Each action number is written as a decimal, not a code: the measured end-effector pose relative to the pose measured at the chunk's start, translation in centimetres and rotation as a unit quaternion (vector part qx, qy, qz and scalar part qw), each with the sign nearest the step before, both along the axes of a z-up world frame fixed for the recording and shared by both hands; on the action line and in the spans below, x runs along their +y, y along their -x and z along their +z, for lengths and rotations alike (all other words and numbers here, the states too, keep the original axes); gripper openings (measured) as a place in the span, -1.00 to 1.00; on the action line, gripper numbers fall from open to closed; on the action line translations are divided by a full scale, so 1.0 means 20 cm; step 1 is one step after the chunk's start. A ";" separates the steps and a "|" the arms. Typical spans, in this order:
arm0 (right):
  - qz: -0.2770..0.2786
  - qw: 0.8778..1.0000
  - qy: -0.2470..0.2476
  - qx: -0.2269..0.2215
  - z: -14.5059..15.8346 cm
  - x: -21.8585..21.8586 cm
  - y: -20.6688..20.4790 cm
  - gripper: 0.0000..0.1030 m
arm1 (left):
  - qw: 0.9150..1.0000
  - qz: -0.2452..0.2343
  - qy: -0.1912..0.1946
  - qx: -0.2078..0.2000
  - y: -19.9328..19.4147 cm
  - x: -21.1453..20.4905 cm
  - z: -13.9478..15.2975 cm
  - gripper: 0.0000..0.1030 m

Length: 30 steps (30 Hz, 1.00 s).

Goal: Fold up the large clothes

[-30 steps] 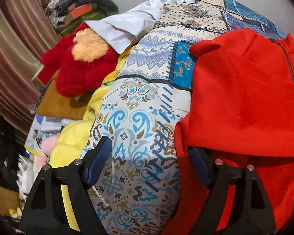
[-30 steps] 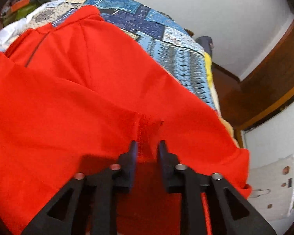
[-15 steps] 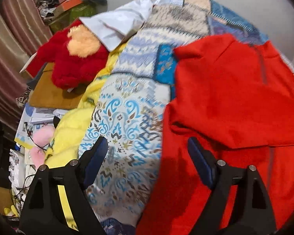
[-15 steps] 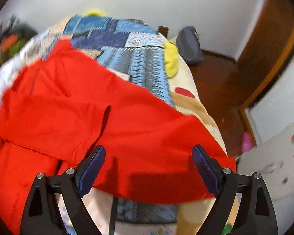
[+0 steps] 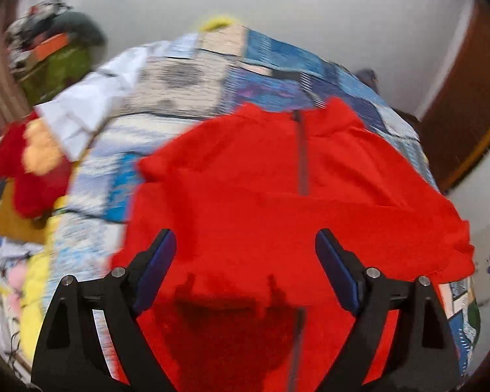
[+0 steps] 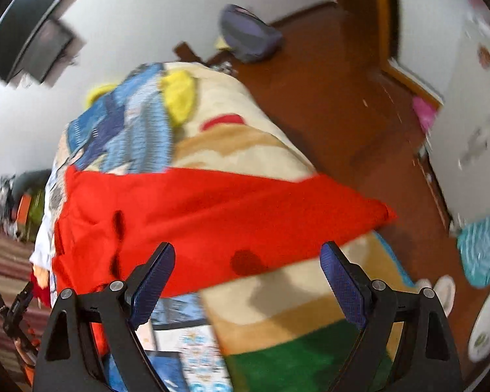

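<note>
Left gripper (image 5: 245,261) jaws wide apart, empty, angled down over the red garment (image 5: 277,196), right gripper (image 6: 246,269) likewise spread and empty, above garment's edge, garment spread flat across patterned bedspread (image 5: 212,75)

Domestic bedroom. Bed (image 6: 245,150) with patchwork quilt (image 5: 277,75) and beige blanket central; clothing pile (image 5: 49,42) left of bed; wooden floor (image 6: 343,98), door frame (image 6: 382,16) and bag (image 6: 248,36) beyond it.
</note>
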State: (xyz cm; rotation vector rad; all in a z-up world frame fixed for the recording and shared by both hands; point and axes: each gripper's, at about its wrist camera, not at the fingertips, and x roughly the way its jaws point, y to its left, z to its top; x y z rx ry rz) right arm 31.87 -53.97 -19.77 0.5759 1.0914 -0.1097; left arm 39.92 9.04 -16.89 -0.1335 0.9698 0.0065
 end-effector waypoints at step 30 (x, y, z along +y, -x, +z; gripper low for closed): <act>0.035 0.981 -0.083 -0.172 0.42 0.28 -0.33 -0.87 | 0.991 -0.129 -0.025 0.022 -0.07 -0.64 -0.16 0.69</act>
